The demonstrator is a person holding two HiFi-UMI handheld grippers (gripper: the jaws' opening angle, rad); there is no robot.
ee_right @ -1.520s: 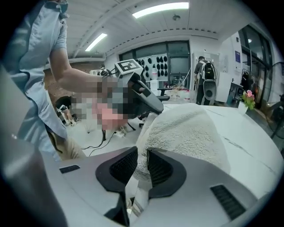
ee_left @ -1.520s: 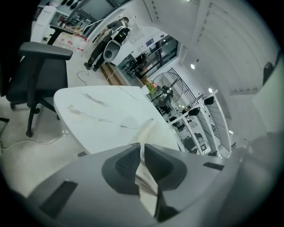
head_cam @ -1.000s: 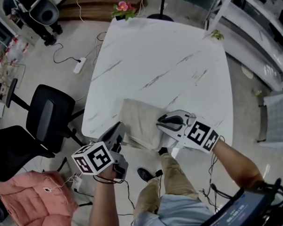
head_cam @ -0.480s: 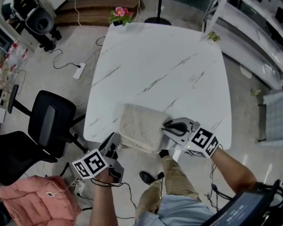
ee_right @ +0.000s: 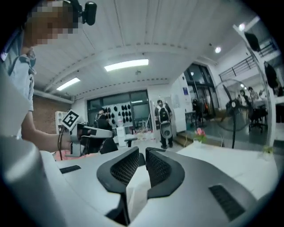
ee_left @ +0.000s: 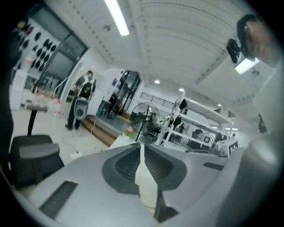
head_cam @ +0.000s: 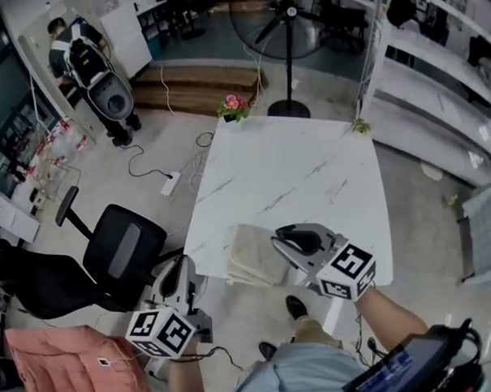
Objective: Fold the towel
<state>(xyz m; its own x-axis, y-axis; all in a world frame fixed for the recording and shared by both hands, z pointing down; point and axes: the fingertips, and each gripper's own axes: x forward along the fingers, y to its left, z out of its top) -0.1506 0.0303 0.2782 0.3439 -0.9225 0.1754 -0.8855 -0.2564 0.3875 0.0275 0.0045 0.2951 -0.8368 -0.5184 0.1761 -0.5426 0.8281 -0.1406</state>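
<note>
The beige towel (head_cam: 255, 262) lies folded at the near edge of the white marble table (head_cam: 293, 173). My left gripper (head_cam: 178, 269) hangs off the table's near left corner, above the floor, apart from the towel; in the left gripper view its jaws (ee_left: 141, 147) meet with nothing between them. My right gripper (head_cam: 280, 241) hovers over the towel's right side. Its jaws (ee_right: 142, 156) have just been opening and stand a little apart, with nothing between them. The right gripper view also catches the left gripper (ee_right: 91, 131) held level in the air.
A black office chair (head_cam: 122, 253) stands left of the table, with a pink cushion (head_cam: 66, 365) nearer me. A flower pot (head_cam: 235, 105) sits at the table's far corner, a standing fan (head_cam: 289, 35) behind it. White shelving (head_cam: 436, 93) runs along the right.
Both grippers have risen from the towel and the table edge. The right gripper no longer rests on the towel, which stays folded. The head view now takes in more of the room.
</note>
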